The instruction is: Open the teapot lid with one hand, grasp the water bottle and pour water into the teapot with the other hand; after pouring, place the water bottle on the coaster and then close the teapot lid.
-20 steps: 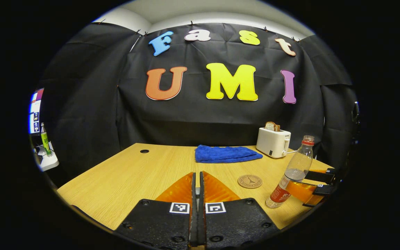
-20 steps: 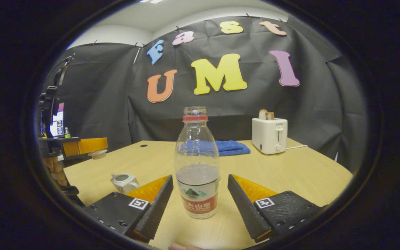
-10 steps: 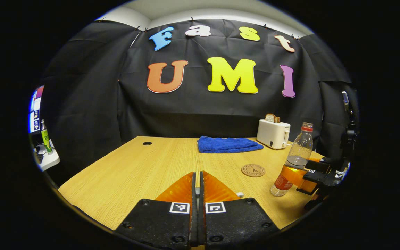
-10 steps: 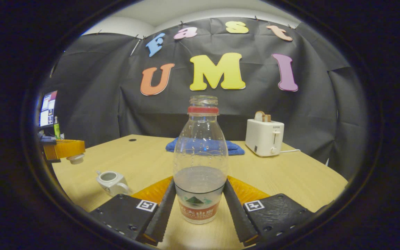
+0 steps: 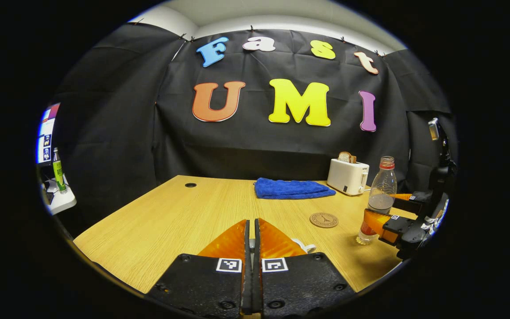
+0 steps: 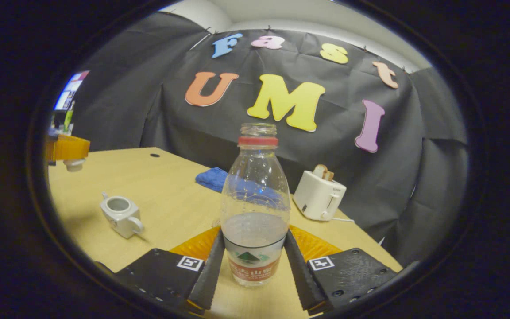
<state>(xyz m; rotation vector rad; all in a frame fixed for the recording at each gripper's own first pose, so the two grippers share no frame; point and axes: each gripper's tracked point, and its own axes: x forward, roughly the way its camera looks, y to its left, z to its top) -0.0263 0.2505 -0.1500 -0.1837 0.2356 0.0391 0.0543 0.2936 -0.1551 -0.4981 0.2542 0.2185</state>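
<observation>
In the right gripper view, the right tool (image 6: 250, 261) is clamped on the water bottle (image 6: 255, 208), both fingers pressed against its lower, labelled part. The bottle is uncapped, upright in that view and about a third full; whether its base touches the bench (image 6: 171, 199) I cannot tell. To its left, well apart, the white teapot (image 6: 120, 215) sits open on the bench near the left edge. Above and beyond it hangs the left tool (image 6: 70, 153), holding the small white lid (image 6: 74, 165) clear of the pot.

In the left gripper view, the left tool's own fingers (image 5: 233, 241) stand together with only a thin gap. Just past them, a white bit of the teapot (image 5: 303, 245) peeks out. Farther on, the round coaster (image 5: 324, 219) lies bare between the teapot and the bottle (image 5: 379, 199), with open bench around it.

Toward the far edge lies a folded blue towel (image 5: 292, 188). At the far right corner stands a white toaster (image 5: 348, 176) with a slice of bread in its slot, close behind the bottle.
</observation>
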